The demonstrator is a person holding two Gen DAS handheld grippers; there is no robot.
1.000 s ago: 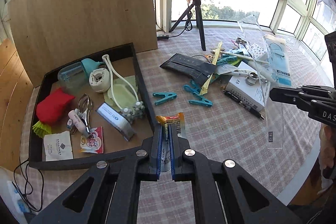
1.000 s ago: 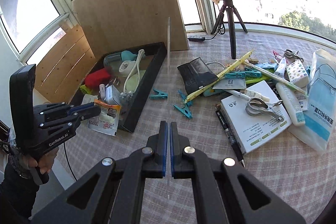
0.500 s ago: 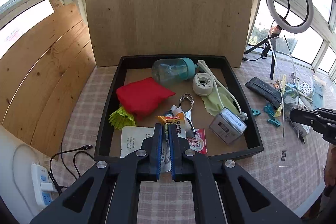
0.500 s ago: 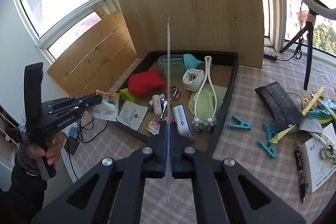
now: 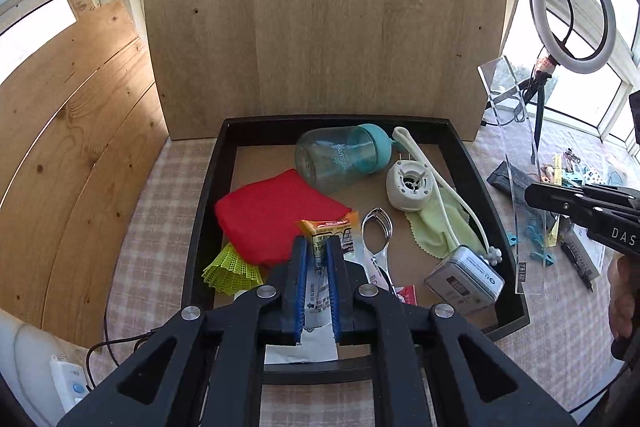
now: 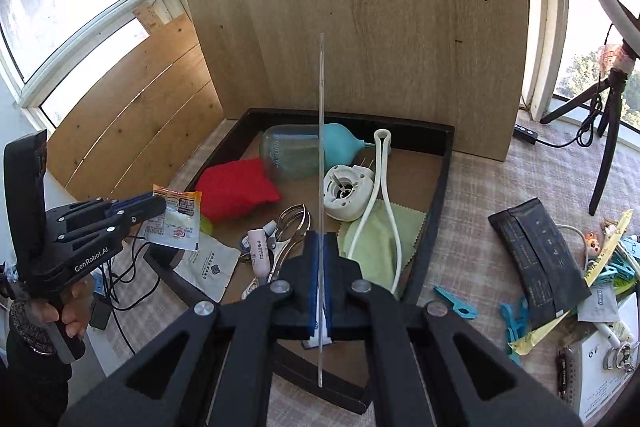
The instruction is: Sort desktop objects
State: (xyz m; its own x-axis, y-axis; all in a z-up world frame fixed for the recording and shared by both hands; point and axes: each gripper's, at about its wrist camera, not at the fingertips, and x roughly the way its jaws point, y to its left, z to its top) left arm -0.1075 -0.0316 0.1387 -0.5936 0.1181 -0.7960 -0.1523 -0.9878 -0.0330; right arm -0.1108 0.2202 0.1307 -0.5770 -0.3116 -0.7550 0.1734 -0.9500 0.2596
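**Both grippers loaded, hanging over the tray**

Left hand-held gripper (image 5: 318,255) is clenched on a snack sachet (image 5: 328,233): orange top edge, white printed body, crinkly foil, its lower end sticking out behind the blue pads. From the right wrist view the sachet (image 6: 176,217) hangs just off the tray's near-left corner. Right hand-held gripper (image 6: 321,259) is clamped on a clear plastic ruler (image 6: 321,147), seen edge-on as a thin upright line; in the left wrist view it's a flat see-thru strip (image 5: 516,167) standing upright beside the tray's right wall.

Vs 1 s ago: both cams were then aimed at the loose pile on the bench; now both face the black tray (image 5: 208,211) and the wood board behind it. Sachet and ruler are gripped as before. Tray contents haven't shifted.

In the tray, on a brown cardboard-like floor: red cloth pouch (image 5: 272,215), soft & matte; clear bottle w/ teal cap (image 5: 340,163) lying on its side; round white plastic part (image 5: 410,185); pale green cloth w/ zigzag edge (image 5: 440,227); white cable (image 5: 436,179) across it; shiny metal clip (image 5: 378,231); silver box (image 5: 464,281); yellow mesh piece (image 5: 232,269). Bench has a pink-white checked cloth (image 5: 160,195).
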